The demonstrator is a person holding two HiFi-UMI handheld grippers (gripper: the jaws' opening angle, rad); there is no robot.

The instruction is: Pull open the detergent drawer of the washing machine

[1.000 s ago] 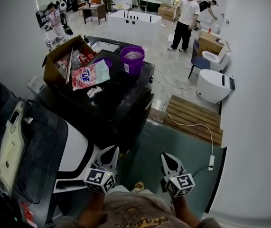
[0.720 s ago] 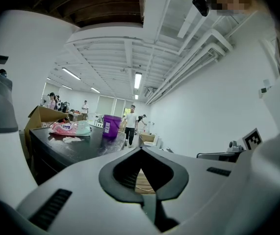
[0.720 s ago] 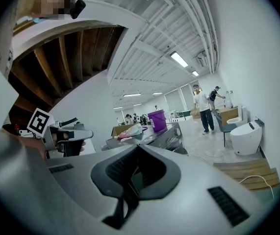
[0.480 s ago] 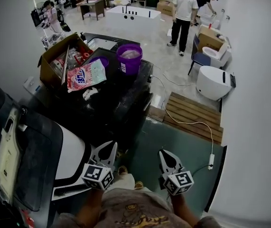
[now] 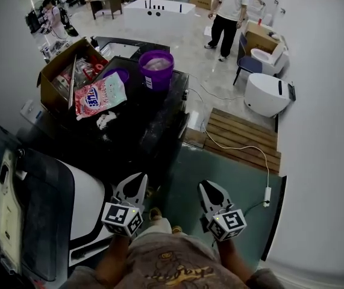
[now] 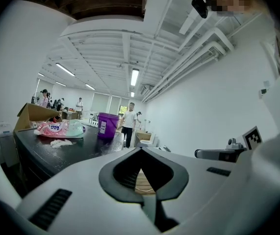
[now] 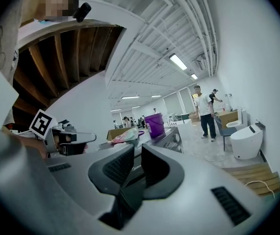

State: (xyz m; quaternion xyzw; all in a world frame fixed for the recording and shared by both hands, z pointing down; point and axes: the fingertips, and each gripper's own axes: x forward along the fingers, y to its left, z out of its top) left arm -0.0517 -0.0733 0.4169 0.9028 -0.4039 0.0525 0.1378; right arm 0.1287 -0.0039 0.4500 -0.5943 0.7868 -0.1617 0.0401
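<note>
The person stood facing the black washing machine (image 5: 147, 125), which filled the middle of the head view, with both tools low at the bottom of the frame, near the body and well apart from the machine. The left gripper (image 5: 134, 188) sat at lower centre-left. Its own view showed the jaws (image 6: 140, 155) together at the tips, with only floor visible through the hollow behind them, so it carried nothing.

The right gripper (image 5: 211, 192) sat at lower centre-right. Its jaws (image 7: 137, 153) had just been opening and stood a narrow slit apart, with nothing between them. Through that slit its view looked at the machine's front panel (image 7: 171, 138), which suggests it was being lined up and readied for a handle while the left stayed closed as a spare.

The detergent drawer could not be picked out in any view. By judgement it lay in the panel strip under the top's right-hand edge, facing the green floor, and it appeared still closed.

The machine's top served as storage. A cardboard box (image 5: 60, 80) sat at upper left, a pink detergent bag (image 5: 101, 95) leaned against it, and a purple bucket (image 5: 156, 70) stood at the far right corner. All were clear of the front, so pulling the drawer should not disturb them. A white machine (image 5: 93, 203) crowded the lower left, so the approach was likelier from the open floor on the right.
</note>
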